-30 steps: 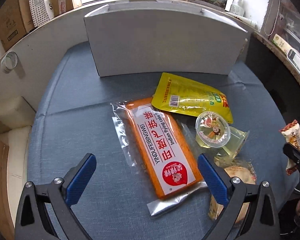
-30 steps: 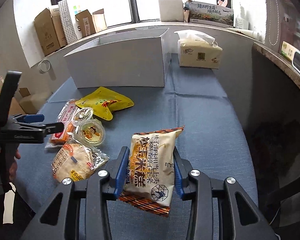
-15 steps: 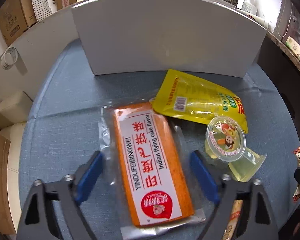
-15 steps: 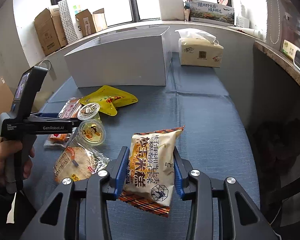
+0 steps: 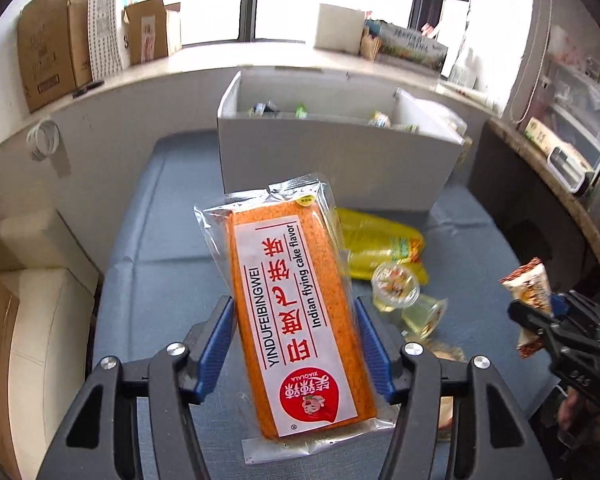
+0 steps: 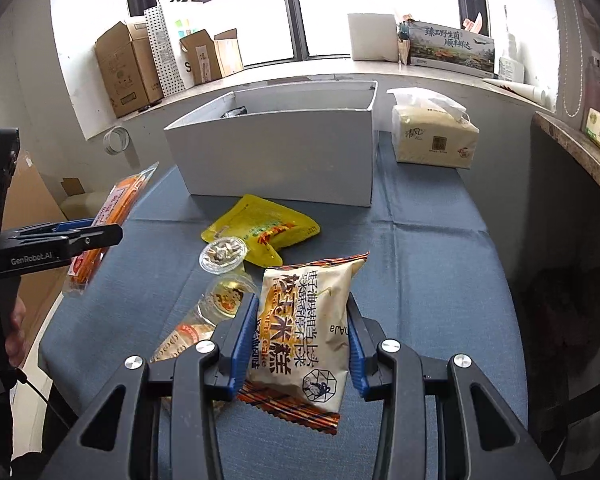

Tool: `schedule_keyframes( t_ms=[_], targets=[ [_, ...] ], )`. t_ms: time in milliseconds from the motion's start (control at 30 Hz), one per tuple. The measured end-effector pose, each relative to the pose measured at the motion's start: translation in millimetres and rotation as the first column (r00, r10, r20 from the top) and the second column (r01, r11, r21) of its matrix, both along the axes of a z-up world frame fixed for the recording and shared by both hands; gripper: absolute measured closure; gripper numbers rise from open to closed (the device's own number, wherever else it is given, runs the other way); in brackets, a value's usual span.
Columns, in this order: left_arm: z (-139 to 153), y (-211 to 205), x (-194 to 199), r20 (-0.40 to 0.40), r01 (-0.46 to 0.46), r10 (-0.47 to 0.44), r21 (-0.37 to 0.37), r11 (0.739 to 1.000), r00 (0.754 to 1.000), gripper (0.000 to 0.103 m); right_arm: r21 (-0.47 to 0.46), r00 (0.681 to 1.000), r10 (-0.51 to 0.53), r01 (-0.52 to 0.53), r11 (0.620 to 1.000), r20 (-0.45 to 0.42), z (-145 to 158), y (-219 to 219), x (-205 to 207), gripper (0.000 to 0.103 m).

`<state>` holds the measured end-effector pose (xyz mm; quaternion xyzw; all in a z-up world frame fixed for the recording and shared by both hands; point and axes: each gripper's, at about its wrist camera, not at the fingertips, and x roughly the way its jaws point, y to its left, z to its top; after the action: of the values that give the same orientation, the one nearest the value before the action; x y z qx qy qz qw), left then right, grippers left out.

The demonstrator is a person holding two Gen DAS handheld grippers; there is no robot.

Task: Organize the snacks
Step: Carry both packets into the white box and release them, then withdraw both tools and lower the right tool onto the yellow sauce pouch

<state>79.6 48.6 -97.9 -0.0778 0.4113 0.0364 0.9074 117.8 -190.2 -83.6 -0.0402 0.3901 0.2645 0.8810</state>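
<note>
Left gripper: I have it clamped on the long orange flying-cake bar in its clear wrapper, lifted off the table and tilted, far end pointing at the box.
Box: the white open-topped cardboard box sits at the far end of the blue cloth-covered table; a few small packets already show inside.
Loose snacks: a flat yellow foil pouch lies just in front of the box; two clear round jelly cups sit nearer, one upright, one tipped over; a clear-wrapped round pastry lies nearest, partly hidden by my right gripper.
Right gripper: closed on the cream rice-cake bag with an orange plaid edge, held above the table.
Far right: a wrapped tissue pack stands beside the box.
Risk, bar: I grip only its near half; the slick wrapper could slide out or the bar sag as I swing it over.
Risk, box wall: too low a carry would catch the front wall and shove the box.
Risk, both hands: two loads converging on one opening could collide.
</note>
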Motion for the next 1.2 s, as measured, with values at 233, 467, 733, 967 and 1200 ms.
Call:
schedule_keyframes(
  t_ms=[233, 467, 733, 967, 1200],
  targets=[
    [53.5, 4.9, 24.1, 0.121, 0.027, -0.029, 0.019, 0.999, 0.992, 0.038, 0.031, 0.996, 0.026, -0.029, 0.999, 0.087, 40.4, 20.6, 23.7, 0.059],
    [102.2, 9.7, 99.5, 0.214, 0.073, -0.083, 0.052, 0.996, 0.973, 0.038, 0.056, 0.977, 0.002, -0.014, 0.998, 0.213, 93.6, 40.1, 91.3, 0.059],
    [104.0, 15.2, 206.7, 0.202, 0.078, -0.095, 0.089, 0.993, 0.975, 0.037, 0.002, 0.974, 0.0, -0.001, 1.0, 0.225, 104.1, 79.3, 199.0, 0.057],
    [76.5, 32.8, 237.6, 0.136, 0.065, -0.072, 0.058, 0.996, 0.988, 0.0, -0.046, 0.982, 0.008, 0.001, 0.999, 0.19, 80.3, 91.1, 232.6, 0.0],
    [66.2, 43.2, 218.1, 0.143, 0.053, -0.061, 0.063, 0.997, 0.988, 0.0, -0.031, 0.986, 0.003, 0.002, 1.0, 0.169, 70.0, 78.7, 227.1, 0.0]
  ],
)
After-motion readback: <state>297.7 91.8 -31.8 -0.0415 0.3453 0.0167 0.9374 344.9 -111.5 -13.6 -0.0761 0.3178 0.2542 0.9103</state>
